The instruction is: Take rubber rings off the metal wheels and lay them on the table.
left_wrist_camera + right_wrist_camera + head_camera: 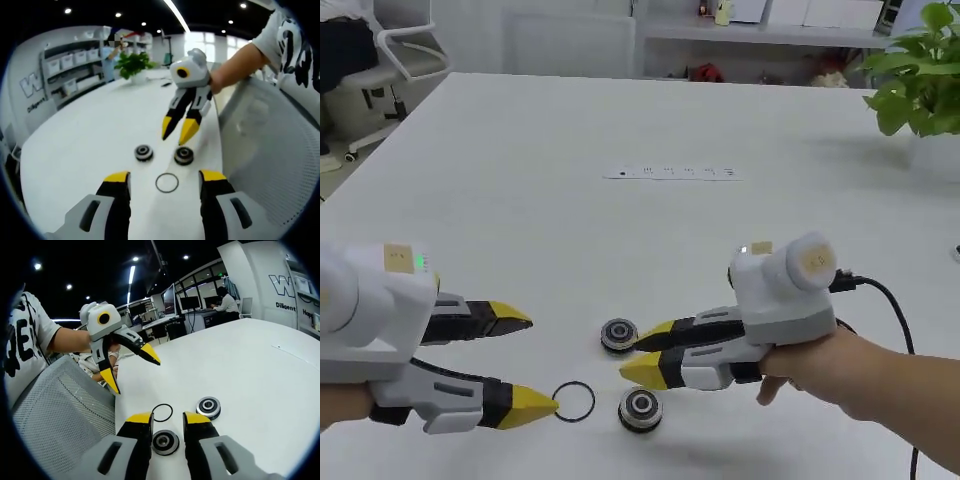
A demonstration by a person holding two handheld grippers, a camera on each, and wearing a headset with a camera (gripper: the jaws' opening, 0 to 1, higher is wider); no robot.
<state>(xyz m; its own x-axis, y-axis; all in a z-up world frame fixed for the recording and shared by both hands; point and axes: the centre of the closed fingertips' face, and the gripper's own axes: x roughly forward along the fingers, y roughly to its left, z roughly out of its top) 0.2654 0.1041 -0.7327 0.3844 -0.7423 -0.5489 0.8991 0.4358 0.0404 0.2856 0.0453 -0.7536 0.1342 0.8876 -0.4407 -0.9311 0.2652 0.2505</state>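
One ring (574, 401) lies flat near the bench's (620, 130) near edge, just beside the lower tip of the left claw (535, 362), which gapes wide and empty. The right claw (632, 357), slightly open and empty, points between the far wheel (619, 335) and near wheel (640, 408). Their dark rims seem to be rings, though it is hard to tell. The picture's edge cuts off the left claw's body.

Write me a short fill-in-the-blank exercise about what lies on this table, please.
1. The white table bears ___ metal wheels.
2. The loose rubber ring is coloured ___.
3. The left gripper holds ___ between its open jaws.
Missing words: two; black; nothing.
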